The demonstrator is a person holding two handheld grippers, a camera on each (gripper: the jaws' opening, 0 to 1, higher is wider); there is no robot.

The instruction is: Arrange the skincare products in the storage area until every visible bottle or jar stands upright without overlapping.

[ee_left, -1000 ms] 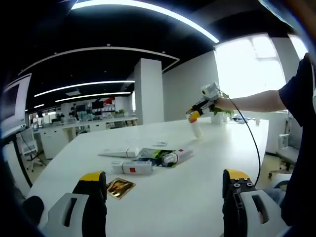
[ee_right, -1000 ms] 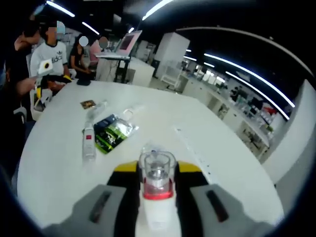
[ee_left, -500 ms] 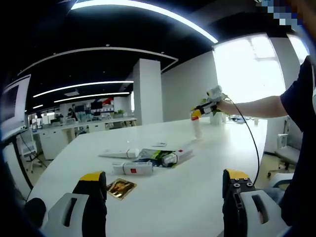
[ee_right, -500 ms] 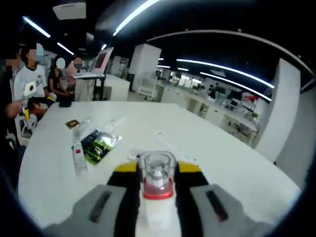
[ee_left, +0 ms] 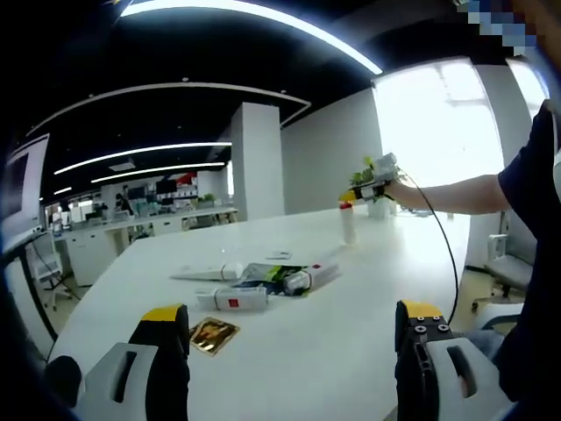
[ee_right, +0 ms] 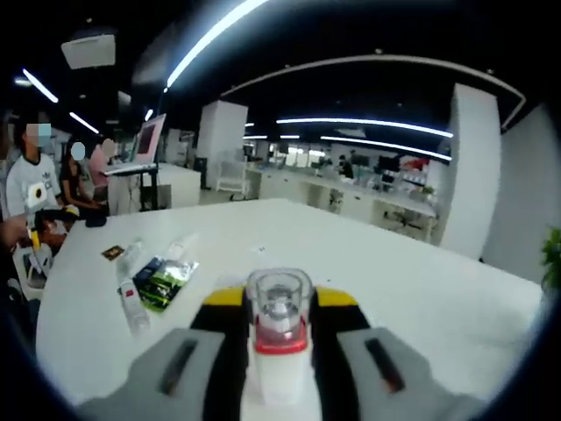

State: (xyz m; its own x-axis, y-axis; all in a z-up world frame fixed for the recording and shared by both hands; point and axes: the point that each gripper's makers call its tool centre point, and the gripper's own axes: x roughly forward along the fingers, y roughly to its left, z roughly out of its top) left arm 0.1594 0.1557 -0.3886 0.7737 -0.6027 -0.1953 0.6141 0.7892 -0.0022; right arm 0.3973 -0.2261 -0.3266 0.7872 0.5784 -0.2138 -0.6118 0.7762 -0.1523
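Observation:
In the left gripper view my left gripper (ee_left: 294,351) stands open above the near edge of the white table (ee_left: 351,289), with nothing between its jaws. Ahead of it lie a white tube with a red label (ee_left: 232,299), a green and black sachet (ee_left: 272,276), a clear bottle (ee_left: 307,279) on its side and a flat white tube (ee_left: 206,273). Far across the table my right gripper (ee_left: 355,196) holds a white bottle with a red band (ee_left: 349,223) upright on the tabletop. In the right gripper view the same bottle (ee_right: 279,338) sits between the jaws, clear cap up.
A small gold packet (ee_left: 213,334) lies near the left jaw. The lying products (ee_right: 149,281) show at the left of the right gripper view, with seated people (ee_right: 35,189) and a laptop on a stand (ee_right: 140,149) behind them. A potted plant (ee_left: 379,197) stands at the table's far end.
The right gripper has turned the white bottle from tilted to upright and set its base on the table. The right gripper view has swung with it. My left gripper has not moved.

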